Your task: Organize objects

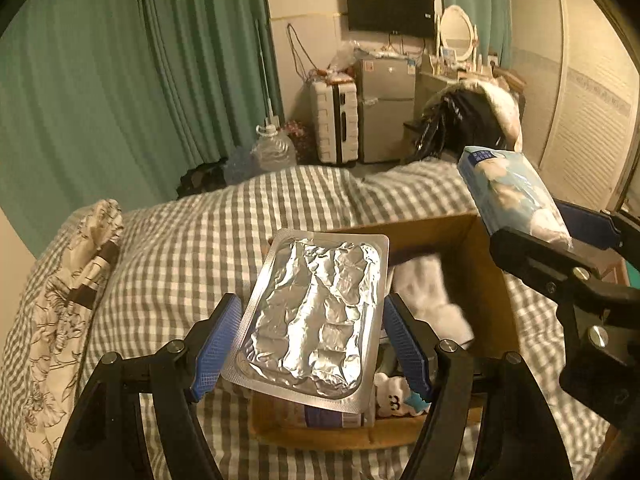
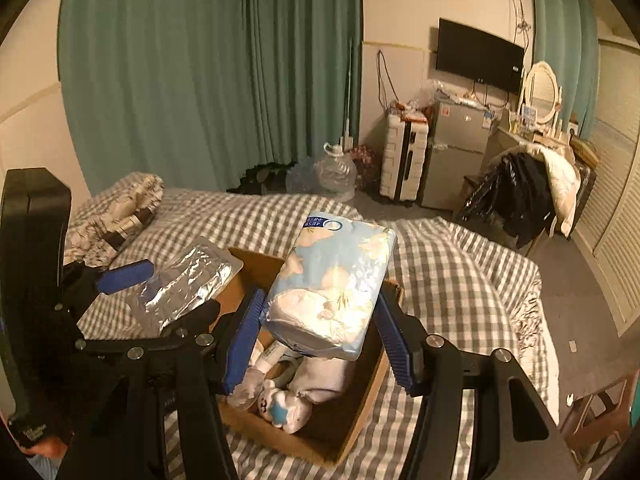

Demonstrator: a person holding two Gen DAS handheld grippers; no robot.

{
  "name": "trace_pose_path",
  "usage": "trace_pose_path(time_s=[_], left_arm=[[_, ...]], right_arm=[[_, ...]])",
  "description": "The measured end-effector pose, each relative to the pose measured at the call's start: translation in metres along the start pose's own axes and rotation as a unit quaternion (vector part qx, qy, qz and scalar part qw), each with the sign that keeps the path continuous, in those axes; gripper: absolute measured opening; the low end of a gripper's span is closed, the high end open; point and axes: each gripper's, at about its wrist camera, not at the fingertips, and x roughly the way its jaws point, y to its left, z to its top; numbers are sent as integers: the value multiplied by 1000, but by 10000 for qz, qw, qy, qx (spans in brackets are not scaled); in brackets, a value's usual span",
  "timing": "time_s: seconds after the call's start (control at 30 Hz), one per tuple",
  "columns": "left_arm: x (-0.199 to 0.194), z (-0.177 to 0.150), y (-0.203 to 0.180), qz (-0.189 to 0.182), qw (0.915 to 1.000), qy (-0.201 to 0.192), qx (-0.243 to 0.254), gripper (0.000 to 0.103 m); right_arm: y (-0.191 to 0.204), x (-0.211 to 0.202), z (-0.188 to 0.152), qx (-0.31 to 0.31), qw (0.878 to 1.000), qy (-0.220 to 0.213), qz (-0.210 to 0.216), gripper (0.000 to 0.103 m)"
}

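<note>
My left gripper (image 1: 312, 344) is shut on a silver foil blister pack (image 1: 316, 312) and holds it above the near left part of an open cardboard box (image 1: 460, 232) on the bed. My right gripper (image 2: 320, 328) is shut on a light blue tissue pack (image 2: 336, 280) and holds it over the same box (image 2: 360, 412). The tissue pack also shows in the left wrist view (image 1: 508, 196), and the foil pack in the right wrist view (image 2: 188, 284). Inside the box lie white cloth (image 2: 324, 376), a small white plush toy (image 2: 284, 408) and a tube.
The box sits on a grey checked bedspread (image 1: 192, 248). A floral pillow (image 1: 60, 312) lies at the left. Beyond the bed stand a water jug (image 2: 336, 172), a white suitcase (image 2: 404, 156), a small fridge (image 2: 456, 152) and a chair with clothes (image 2: 528, 196).
</note>
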Motion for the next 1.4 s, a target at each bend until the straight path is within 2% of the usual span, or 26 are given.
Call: trace_pose_path(time_s=[0.3,0.43,0.53,0.63,0.77,0.97,1.2,1.4], left_arm=[[39,-11,-5,-130,9996,245,77,74],[45,-13,-9,-143,9993,309,165,75],[41,-12,-12,-140,9993,280,198,77],[30,-9,-12,-86,9996,209,161,86],[6,-2,-6,-76,10000,0,9,96],[-56,11,1,-23,9987,-502,-85,103],[-140,23,9,-11,9925,-1206,-184,103],[-202,10,16,-17,9840,-1764,-249,103]], right_arm=[[-8,51,-20,67,9994,335,8,57],[-10,56,-25,154,9994,309,46,61],[-9,52,-24,156,9995,266,-57,69],[-10,44,-19,201,9996,189,-101,72],[-11,21,-14,247,9994,60,-217,76],[-13,-33,0,329,9983,-323,-350,85],[0,-115,21,214,9944,-885,-545,92],[9,-180,18,230,9893,-1273,-673,99]])
